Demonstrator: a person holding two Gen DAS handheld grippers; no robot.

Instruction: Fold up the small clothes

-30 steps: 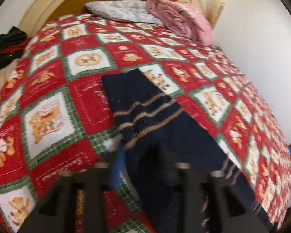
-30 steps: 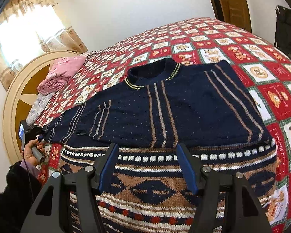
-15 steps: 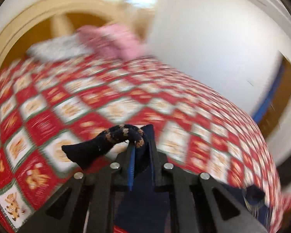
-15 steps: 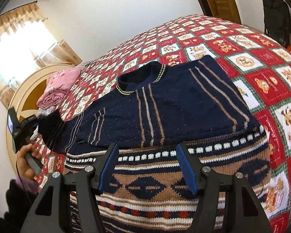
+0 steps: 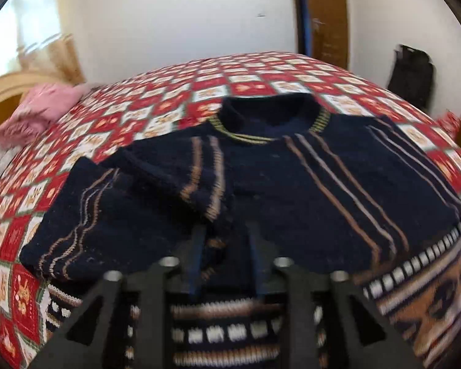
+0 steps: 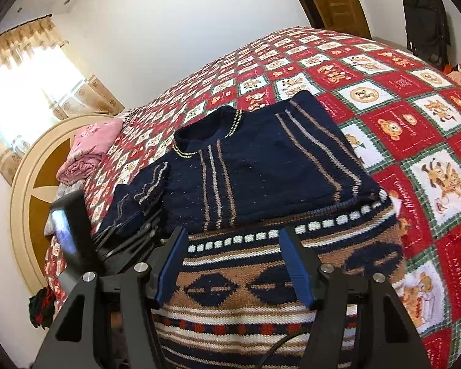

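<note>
The left tongs (image 5: pixel 226 256), earlier clamped on the sleeve (image 5: pixel 181 181), are opening, sleeve cuff between them, folded across the navy striped knitted sweater (image 6: pixel 261 166) (collar pointing away, flat on the red patchwork bed quilt (image 6: pixel 415 117)); right tongs (image 6: pixel 233 264) stand apart, empty.

Sweater (image 6: pixel 261 169) lies flat on the bedspread (image 6: pixel 415 98), collar (image 6: pixel 206 135) toward the far side of the bed. Its left sleeve (image 5: pixel 206 184) lies doubled over onto the chest, cuff end between the opening fingers of the left gripper (image 5: pixel 226 264). The hem band (image 6: pixel 292 261) sits nearest, right under the right gripper (image 6: pixel 235 264), whose fingers stand apart above it. Off to the left, a folded blanket (image 6: pixel 89 150) rests by the headboard (image 6: pixel 24 190). A door (image 6: pixel 338 0) stands behind the bed.
</note>
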